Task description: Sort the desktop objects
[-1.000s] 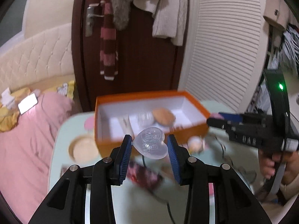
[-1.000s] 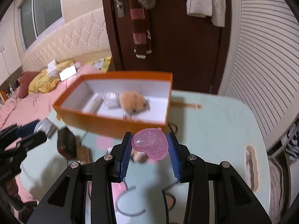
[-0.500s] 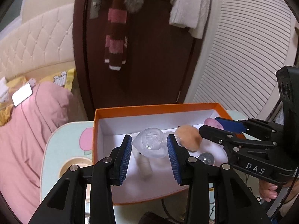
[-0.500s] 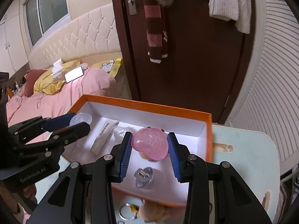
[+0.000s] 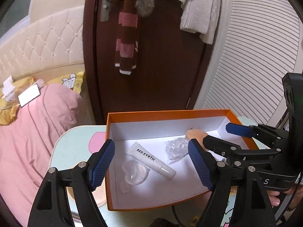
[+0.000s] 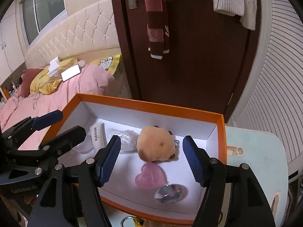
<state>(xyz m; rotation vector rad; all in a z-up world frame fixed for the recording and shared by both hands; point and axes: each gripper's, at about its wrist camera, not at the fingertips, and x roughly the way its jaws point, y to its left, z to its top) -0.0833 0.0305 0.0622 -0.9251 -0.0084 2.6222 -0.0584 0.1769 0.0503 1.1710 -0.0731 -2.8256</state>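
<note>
An orange box (image 5: 166, 113) with a white inside stands on the pale table; it also shows in the right wrist view (image 6: 147, 104). My left gripper (image 5: 151, 164) is open above its left part, over a clear heart (image 5: 134, 172) lying on the floor beside a white tube (image 5: 151, 159). My right gripper (image 6: 151, 160) is open above the right part, over a pink heart (image 6: 150, 176) lying beside a tan plush toy (image 6: 156, 146). The right gripper also shows in the left wrist view (image 5: 221, 136).
The box also holds crumpled clear plastic (image 5: 176, 149) and a clear round piece (image 6: 168, 192). A key ring (image 6: 128, 221) lies on the table before the box. A pink bed (image 5: 28, 132) is left, a dark door (image 5: 151, 56) behind.
Both grippers moved forward over the box, then opened. The clear heart dropped from the left gripper and the pink heart from the right; both now lie on the box floor.
</note>
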